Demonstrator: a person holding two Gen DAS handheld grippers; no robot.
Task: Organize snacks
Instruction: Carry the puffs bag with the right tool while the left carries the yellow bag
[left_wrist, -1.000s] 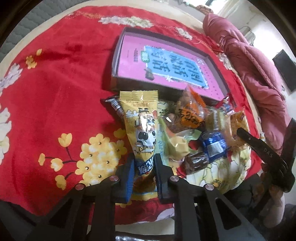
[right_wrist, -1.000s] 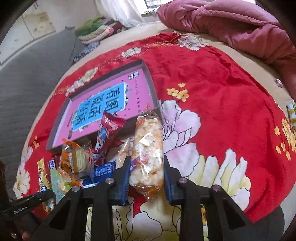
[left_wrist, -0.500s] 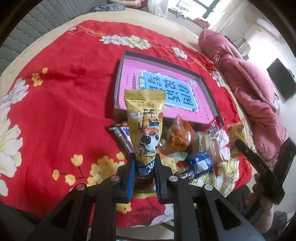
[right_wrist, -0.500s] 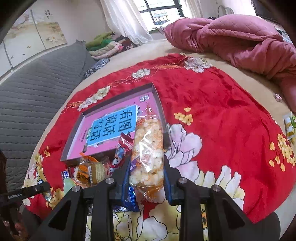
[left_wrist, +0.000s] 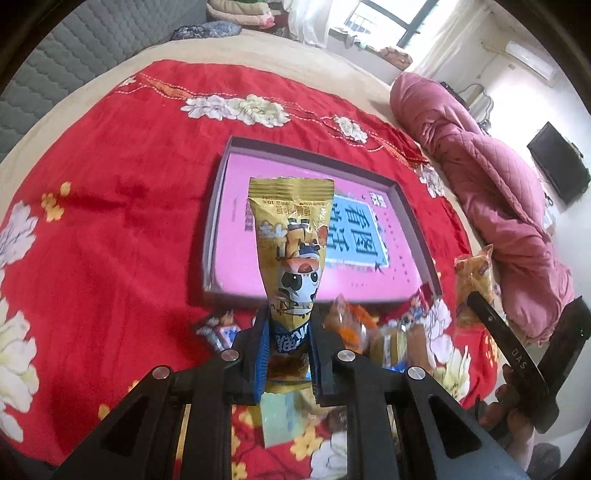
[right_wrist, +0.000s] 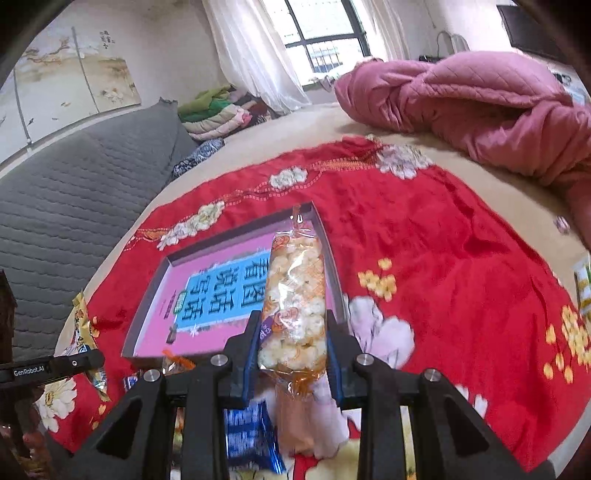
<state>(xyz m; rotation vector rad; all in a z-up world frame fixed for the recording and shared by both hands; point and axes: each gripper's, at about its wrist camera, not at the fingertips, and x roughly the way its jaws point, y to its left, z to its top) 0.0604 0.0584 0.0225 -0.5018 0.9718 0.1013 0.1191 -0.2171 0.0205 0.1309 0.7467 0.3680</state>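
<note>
- since each tool already has a snack, the step in hand looks like carrying both to the pink-lined box (left_wrist: 400, 206); i would keep the packets upright, clear the near rim, and release low inside.
- left tool (left_wrist: 286, 347) is nearly closed, pinching the yellow cartoon packet (left_wrist: 291, 251) by its lower end, above the box's near edge.
- right tool (right_wrist: 291, 347) is clamped on the clear puffed-rice packet (right_wrist: 295, 291), over the box's right side.
- loose snacks (left_wrist: 369, 332) lie heaped just near of the box.
- everything rests on a red floral blanket (left_wrist: 110, 184) spread over a bed; a pink quilt (right_wrist: 461, 99) is bunched at the far right, a window with curtains beyond.
</note>
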